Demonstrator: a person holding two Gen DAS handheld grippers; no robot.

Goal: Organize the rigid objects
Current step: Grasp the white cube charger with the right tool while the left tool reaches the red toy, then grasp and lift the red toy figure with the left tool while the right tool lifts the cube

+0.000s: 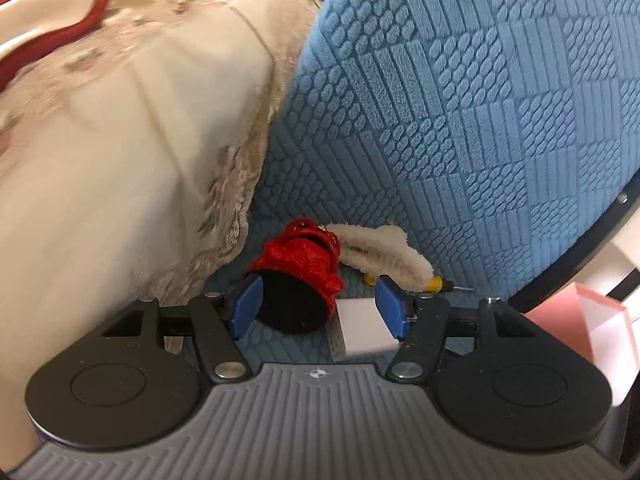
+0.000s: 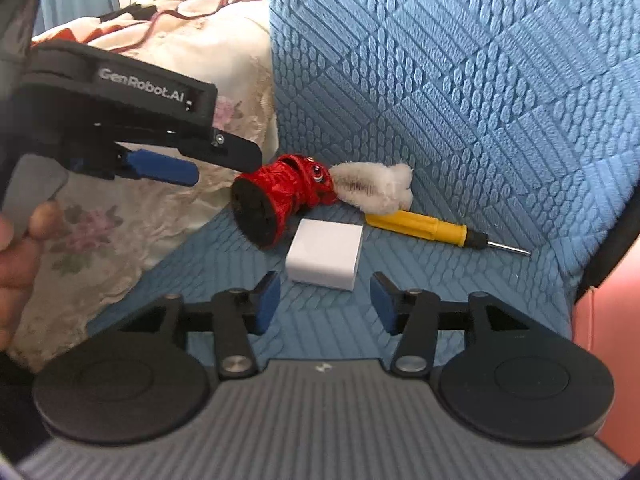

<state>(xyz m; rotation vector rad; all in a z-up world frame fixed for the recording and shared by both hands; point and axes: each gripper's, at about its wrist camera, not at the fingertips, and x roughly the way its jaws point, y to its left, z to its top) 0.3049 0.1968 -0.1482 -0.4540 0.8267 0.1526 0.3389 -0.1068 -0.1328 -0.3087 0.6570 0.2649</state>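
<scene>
A red figurine (image 1: pixel 304 256) (image 2: pixel 292 192) with a round black base lies on its side on the blue textured chair seat (image 2: pixel 224 256). A white fluffy piece (image 2: pixel 376 188) (image 1: pixel 384 252) adjoins its head. Beside it lie a white block (image 2: pixel 326 256) (image 1: pixel 362 328) and a yellow-handled screwdriver (image 2: pixel 424 226) (image 1: pixel 434 283). My left gripper (image 1: pixel 320 308) (image 2: pixel 188 172) is open, hovering just left of and above the figurine's base, touching nothing. My right gripper (image 2: pixel 326 300) is open, just short of the white block, with nothing between its pads.
The chair's blue backrest (image 1: pixel 460 100) rises right behind the objects. A bed with a cream floral cover (image 1: pixel 120 160) (image 2: pixel 132 216) presses against the seat's left side. A pink box (image 1: pixel 576 320) stands past the chair's right edge. A hand (image 2: pixel 16 264) holds the left gripper.
</scene>
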